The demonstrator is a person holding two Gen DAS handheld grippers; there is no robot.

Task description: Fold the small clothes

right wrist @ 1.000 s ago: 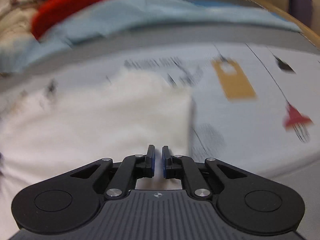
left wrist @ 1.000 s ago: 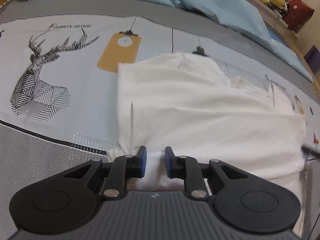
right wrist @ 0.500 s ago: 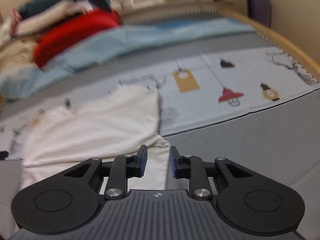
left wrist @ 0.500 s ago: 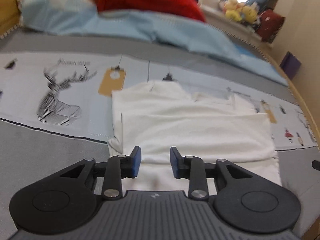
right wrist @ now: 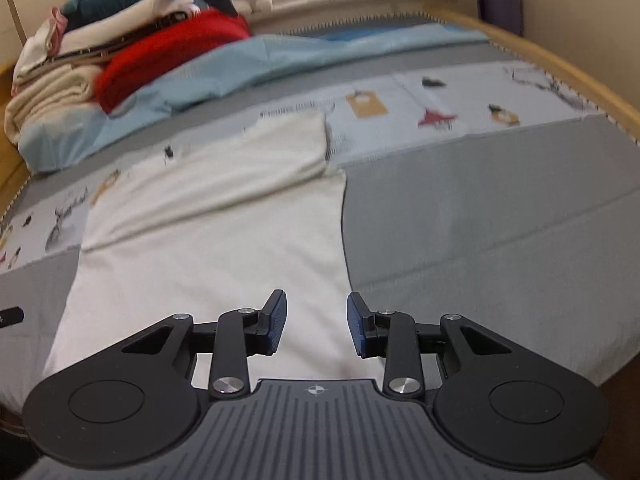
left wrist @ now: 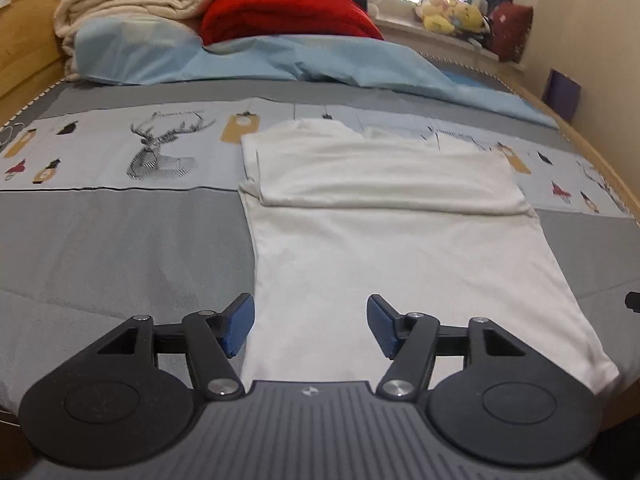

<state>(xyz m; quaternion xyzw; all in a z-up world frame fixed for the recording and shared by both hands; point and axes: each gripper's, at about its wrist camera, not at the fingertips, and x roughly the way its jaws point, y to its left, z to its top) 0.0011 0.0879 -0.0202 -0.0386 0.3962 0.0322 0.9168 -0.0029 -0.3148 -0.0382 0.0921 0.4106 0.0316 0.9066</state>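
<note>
A white garment (left wrist: 400, 248) lies flat on the bed, its far end folded toward me into a doubled band (left wrist: 384, 180). The same garment (right wrist: 216, 240) fills the left middle of the right wrist view. My left gripper (left wrist: 310, 326) hovers above the garment's near left edge, jaws opening wide, nothing between the blue pads. My right gripper (right wrist: 316, 326) hangs over the near right edge, jaws opening too and empty. Neither gripper touches the cloth.
The grey and pale printed bedspread (left wrist: 120, 240) spreads on both sides. At the far end sit a light blue cover (left wrist: 280, 60), a red blanket (left wrist: 288, 16) and stacked cream bedding (left wrist: 132, 0). Plush toys (left wrist: 452, 16) line the sill; a wooden bed rim (right wrist: 560, 76) curves along the right.
Both grippers let go of the garment, opened and drew back toward me and upward. The far end now lies folded over the middle, and much more of the bed shows.
</note>
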